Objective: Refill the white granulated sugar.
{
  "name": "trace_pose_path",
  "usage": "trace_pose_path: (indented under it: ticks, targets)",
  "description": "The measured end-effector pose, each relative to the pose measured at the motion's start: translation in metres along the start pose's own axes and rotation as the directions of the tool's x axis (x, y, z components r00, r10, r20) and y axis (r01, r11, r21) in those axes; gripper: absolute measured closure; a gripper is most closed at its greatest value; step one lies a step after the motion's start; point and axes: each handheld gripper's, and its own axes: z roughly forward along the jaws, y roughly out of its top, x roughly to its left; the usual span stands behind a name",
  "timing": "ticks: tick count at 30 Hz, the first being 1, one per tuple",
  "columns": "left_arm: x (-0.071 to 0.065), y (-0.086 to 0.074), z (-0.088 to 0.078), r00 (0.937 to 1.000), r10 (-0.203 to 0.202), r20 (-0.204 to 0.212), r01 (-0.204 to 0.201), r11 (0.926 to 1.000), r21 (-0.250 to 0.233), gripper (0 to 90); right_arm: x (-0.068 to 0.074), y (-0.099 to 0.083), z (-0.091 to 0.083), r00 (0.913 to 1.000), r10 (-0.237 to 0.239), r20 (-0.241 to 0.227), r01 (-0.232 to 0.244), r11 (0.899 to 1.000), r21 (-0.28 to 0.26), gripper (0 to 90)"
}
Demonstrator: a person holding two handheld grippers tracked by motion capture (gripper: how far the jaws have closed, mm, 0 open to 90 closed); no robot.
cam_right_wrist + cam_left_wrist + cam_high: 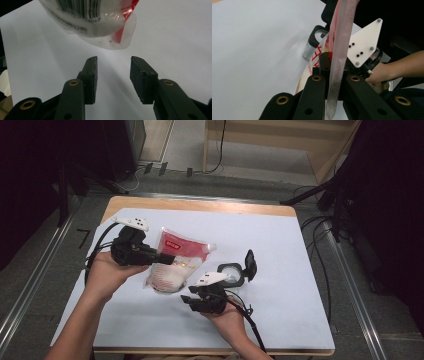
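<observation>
A red and white plastic pouch (177, 260) hangs just above the white table sheet (280, 245) at centre left. My left gripper (159, 257) is shut on its sealed edge; in the left gripper view the jaws (335, 80) pinch the thin strip of the pouch (338, 50). My right gripper (187, 300) sits below and to the right of the pouch, open. In the right gripper view nothing lies between the jaws (113, 67), and the pouch's lower end (100, 20) with a barcode hangs just beyond them.
A small clear jar (231, 272) with its black flip lid (250, 265) standing open rests right of the pouch; it also appears as the jar (314, 42) past the pouch. Cables and dark stands flank the table.
</observation>
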Motion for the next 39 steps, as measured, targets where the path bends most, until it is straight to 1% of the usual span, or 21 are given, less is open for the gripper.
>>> trace_pose_path:
  ticks: [3, 6, 8, 12, 15, 17, 19, 21, 22, 23, 25, 27, 29, 30, 31, 32, 33, 35, 36, 38, 39]
  targets:
    - [-0.003, 0.001, 0.001, 0.9998, 0.001, 0.02, -0.001, 1.0, 0.0, 90.0, -0.001, -0.001, 0.001, 1.0, 0.009, 0.0, -0.009, 1.0, -0.009, 59.6]
    - [-0.006, 0.001, 0.0, 0.9993, 0.001, 0.036, -0.001, 1.0, -0.004, 90.0, -0.002, -0.003, 0.002, 0.9996, 0.03, 0.0, -0.03, 0.999, -0.014, 60.1]
    - [-0.008, 0.001, 0.0, 0.9992, -0.005, 0.041, 0.005, 1.0, 0.0, 90.0, -0.003, -0.004, 0.002, 0.9989, 0.046, -0.002, -0.046, 0.999, -0.017, 60.4]
    - [-0.011, 0.001, -0.001, 0.9972, -0.024, 0.071, 0.024, 0.9997, -0.002, 89.9, -0.004, -0.006, 0.002, 0.9988, 0.049, 0.005, -0.049, 0.998, -0.044, 60.7]
    - [-0.012, 0.003, -0.001, 0.9954, -0.023, 0.093, 0.024, 0.9997, -0.006, 89.8, -0.004, -0.009, 0.002, 0.999, 0.041, 0.017, -0.04, 0.997, -0.066, 60.7]
    - [-0.013, 0.003, -0.001, 0.9931, -0.04, 0.111, 0.041, 0.9991, -0.008, 89.6, -0.003, -0.01, 0.002, 0.9989, 0.037, 0.03, -0.034, 0.996, -0.086, 60.7]
    - [-0.014, 0.003, -0.001, 0.9928, -0.045, 0.111, 0.046, 0.9989, -0.01, 89.6, -0.003, -0.011, 0.002, 0.999, 0.033, 0.031, -0.03, 0.995, -0.095, 60.7]
    - [-0.013, 0.003, 0.0, 0.9907, -0.058, 0.123, 0.059, 0.9982, -0.009, 89.4, -0.002, -0.011, 0.002, 0.999, 0.028, 0.036, -0.024, 0.995, -0.098, 60.7]
    - [-0.012, 0.003, 0.0, 0.9904, -0.065, 0.122, 0.066, 0.9978, -0.008, 89.3, -0.001, -0.012, 0.002, 0.9989, 0.028, 0.037, -0.024, 0.995, -0.099, 60.7]
    - [-0.011, 0.002, 0.0, 0.9901, -0.068, 0.123, 0.069, 0.9976, -0.005, 89.1, 0.002, -0.012, 0.003, 0.9989, 0.018, 0.044, -0.013, 0.995, -0.104, 60.8]
    - [-0.01, 0.002, 0.0, 0.9877, -0.086, 0.131, 0.087, 0.9962, -0.004, 89.0, 0.003, -0.012, 0.003, 0.9988, 0.014, 0.047, -0.009, 0.994, -0.106, 60.8]
    - [-0.01, 0.002, -0.001, 0.9876, -0.089, 0.129, 0.091, 0.9958, -0.01, 88.7, 0.005, -0.012, 0.003, 0.9982, 0.003, 0.06, 0.004, 0.993, -0.121, 60.7]
    - [-0.01, 0.002, -0.002, 0.9841, -0.099, 0.147, 0.103, 0.9946, -0.014, 88.7, 0.005, -0.012, 0.002, 0.9976, 0.0, 0.069, 0.009, 0.992, -0.129, 60.7]
    - [-0.01, 0.002, -0.003, 0.983, -0.101, 0.154, 0.105, 0.9944, -0.015, 88.6, 0.004, -0.014, 0.002, 0.9967, 0.002, 0.081, 0.009, 0.99, -0.138, 60.7]
    - [-0.01, 0.002, -0.003, 0.9823, -0.102, 0.157, 0.106, 0.9942, -0.017, 88.6, 0.002, -0.016, 0.002, 0.996, 0.017, 0.087, -0.003, 0.988, -0.151, 60.7]
    - [-0.01, 0.002, -0.003, 0.9821, -0.104, 0.157, 0.108, 0.994, -0.018, 88.6, 0.001, -0.017, 0.002, 0.9963, 0.03, 0.081, -0.017, 0.987, -0.157, 60.7]
    - [-0.009, 0.002, -0.002, 0.9818, -0.105, 0.158, 0.11, 0.9937, -0.022, 88.6, 0.001, -0.017, 0.002, 0.9963, 0.03, 0.081, -0.017, 0.987, -0.157, 60.7]
    - [-0.008, 0.001, 0.001, 0.9785, -0.12, 0.168, 0.124, 0.9921, -0.018, 88.5, 0.0, -0.018, 0.003, 0.9964, 0.045, 0.072, -0.033, 0.987, -0.156, 60.4]
    - [-0.008, 0.001, 0.002, 0.9768, -0.13, 0.17, 0.134, 0.9909, -0.012, 88.2, 0.003, -0.017, 0.003, 0.997, 0.046, 0.062, -0.036, 0.987, -0.155, 62.6]
    - [-0.006, 0.0, 0.005, 0.9735, -0.14, 0.181, 0.145, 0.9894, -0.014, 88.1, 0.006, -0.018, 0.005, 0.9969, 0.024, 0.075, -0.013, 0.99, -0.139, 63.3]
    - [-0.006, 0.001, 0.006, 0.9746, -0.14, 0.175, 0.144, 0.9896, -0.009, 88.0, 0.008, -0.018, 0.005, 0.9974, 0.015, 0.071, -0.005, 0.991, -0.137, 64.6]
